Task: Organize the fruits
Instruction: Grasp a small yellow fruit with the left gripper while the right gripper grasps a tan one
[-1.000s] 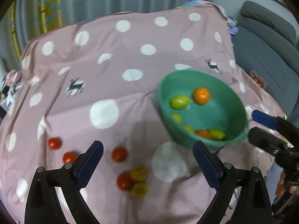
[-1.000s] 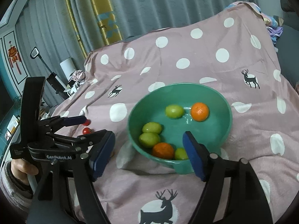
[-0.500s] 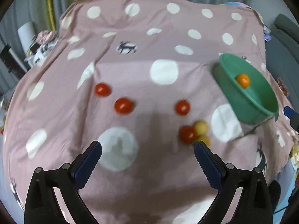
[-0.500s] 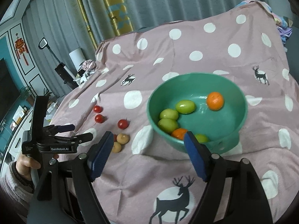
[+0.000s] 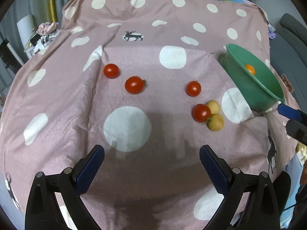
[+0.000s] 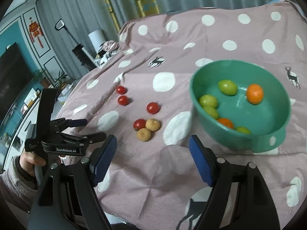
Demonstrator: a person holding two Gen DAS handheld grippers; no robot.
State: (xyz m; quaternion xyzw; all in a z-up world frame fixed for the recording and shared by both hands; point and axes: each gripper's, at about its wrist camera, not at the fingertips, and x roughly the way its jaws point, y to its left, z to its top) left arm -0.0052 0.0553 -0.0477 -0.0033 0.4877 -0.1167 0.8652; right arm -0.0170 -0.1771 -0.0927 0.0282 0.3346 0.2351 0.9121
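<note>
Several red tomatoes lie on the pink dotted cloth (image 5: 134, 134): one far left (image 5: 111, 70), one beside it (image 5: 134, 84), one in the middle (image 5: 193, 88). A further tomato (image 5: 201, 112) touches two yellow fruits (image 5: 216, 122). The green bowl (image 5: 257, 95) at the right holds an orange (image 5: 250, 69); the right wrist view shows the bowl (image 6: 268, 143) with green fruits (image 6: 227, 87) and oranges (image 6: 254, 93). My left gripper (image 5: 151, 163) is open and empty, near the cloth's front. My right gripper (image 6: 152, 154) is open and empty, in front of the bowl.
The left gripper also shows in the right wrist view (image 6: 76, 132), held by a hand at the table's left edge. Curtains (image 6: 134, 0), a white roll (image 6: 96, 38) and clutter stand behind. A grey sofa (image 5: 293, 30) is at the right.
The left gripper's view has swung left from the bowl to the loose tomatoes. The right gripper has drawn back and turned left, so the loose fruits now show beside the bowl.
</note>
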